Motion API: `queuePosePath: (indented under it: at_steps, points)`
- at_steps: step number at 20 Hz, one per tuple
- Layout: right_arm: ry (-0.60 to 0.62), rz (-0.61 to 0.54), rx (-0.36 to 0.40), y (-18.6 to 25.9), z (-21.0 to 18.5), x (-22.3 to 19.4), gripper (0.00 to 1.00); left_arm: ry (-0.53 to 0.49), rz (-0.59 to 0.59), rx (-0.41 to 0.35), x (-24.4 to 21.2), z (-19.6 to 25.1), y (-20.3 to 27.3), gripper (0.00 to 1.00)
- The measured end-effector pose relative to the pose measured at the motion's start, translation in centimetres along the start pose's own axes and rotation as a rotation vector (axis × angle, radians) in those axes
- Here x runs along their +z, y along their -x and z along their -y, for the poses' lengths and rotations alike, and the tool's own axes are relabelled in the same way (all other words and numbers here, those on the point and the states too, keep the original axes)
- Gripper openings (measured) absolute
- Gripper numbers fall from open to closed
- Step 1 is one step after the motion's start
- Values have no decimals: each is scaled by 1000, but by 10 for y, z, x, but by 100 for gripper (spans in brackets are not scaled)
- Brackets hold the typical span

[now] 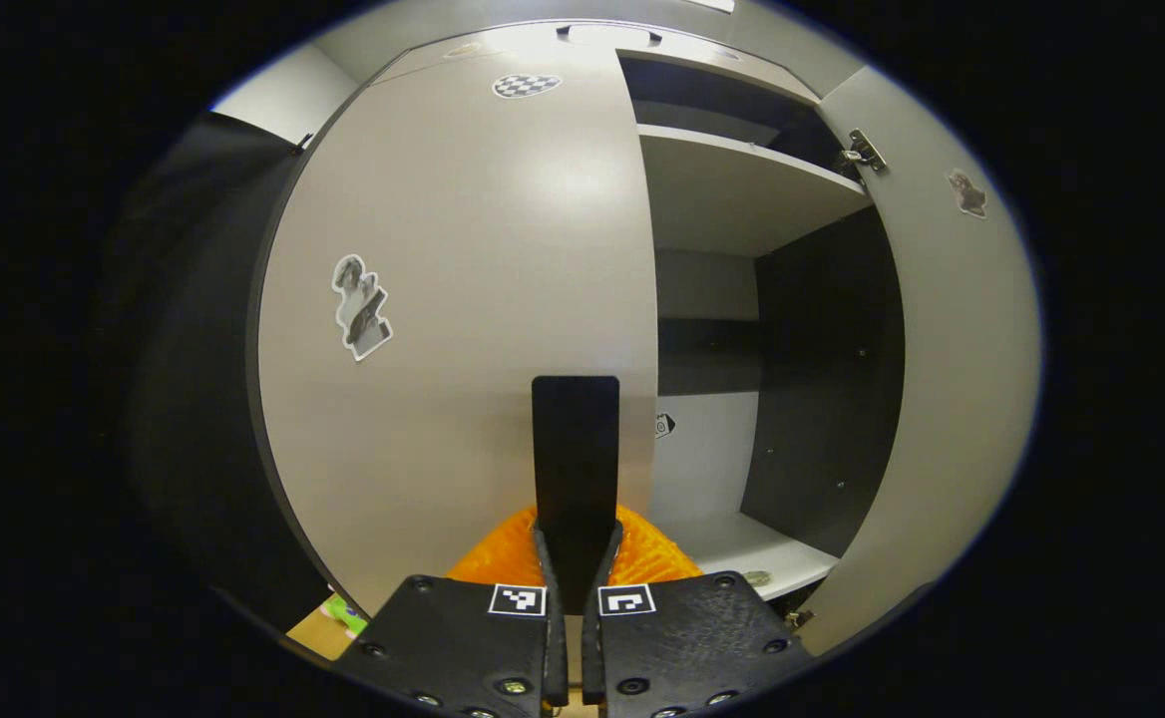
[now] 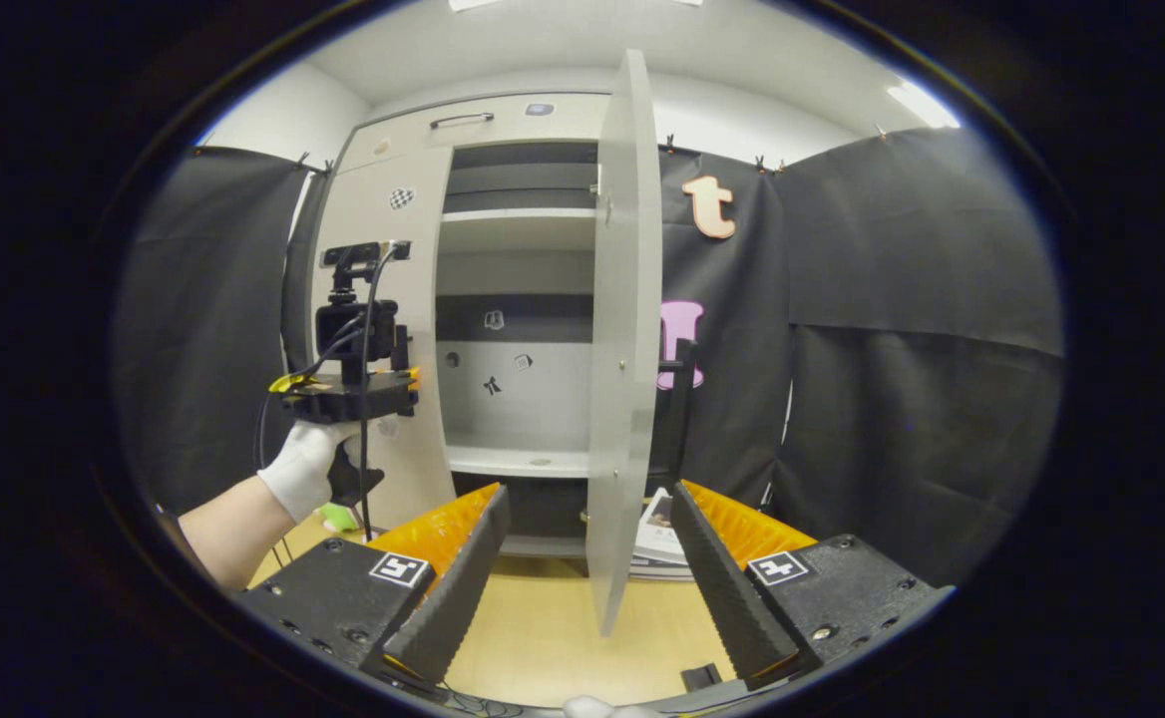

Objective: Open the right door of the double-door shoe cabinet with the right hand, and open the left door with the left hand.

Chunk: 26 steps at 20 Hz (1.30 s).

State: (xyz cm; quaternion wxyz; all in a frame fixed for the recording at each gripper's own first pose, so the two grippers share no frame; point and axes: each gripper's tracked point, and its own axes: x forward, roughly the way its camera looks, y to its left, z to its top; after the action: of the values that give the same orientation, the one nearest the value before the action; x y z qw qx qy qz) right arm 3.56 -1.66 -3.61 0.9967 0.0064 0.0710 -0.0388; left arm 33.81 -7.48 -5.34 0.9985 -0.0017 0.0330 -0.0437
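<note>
In the left gripper view, the left tool (image 1: 576,558) is pointing at the left door (image 1: 463,329), which is standing shut and upright, close in front. The fingers are lying together with almost no gap and are holding nothing. The free edge of this door is running vertically, just right of the fingertips, beside the open compartment with its shelf (image 1: 742,189). The right door (image 1: 952,399) is already swung out at the far right.

In the right gripper view, the right tool (image 2: 592,573) is standing wide open and empty. The right door (image 2: 622,339) is showing edge-on between the two fingers, but I cannot tell if they are touching it. The left tool (image 2: 353,389), held by a gloved hand (image 2: 308,469), is hovering before the left door (image 2: 378,329). I judge the left tool is nearer to the closed door, whose edge must be caught from the right side.
</note>
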Motion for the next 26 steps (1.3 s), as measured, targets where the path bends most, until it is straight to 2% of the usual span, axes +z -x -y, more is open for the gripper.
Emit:
queuePosePath:
  at_steps: [5,7,15,18,26]
  points:
    - [-7,12,12,11,1,0,98,-1,-12,-27,1,1,14,5]
    - [-7,15,22,21,-4,-2,100,-5,-8,-37,3,0,22,5]
    - [-1,25,89,43,-25,-5,98,-11,-2,-44,2,-15,59,5]
    - [4,19,115,50,-34,-9,100,-12,-7,-35,2,-22,75,5]
    - [-5,8,178,53,-53,-15,98,-32,8,3,2,-49,104,4]
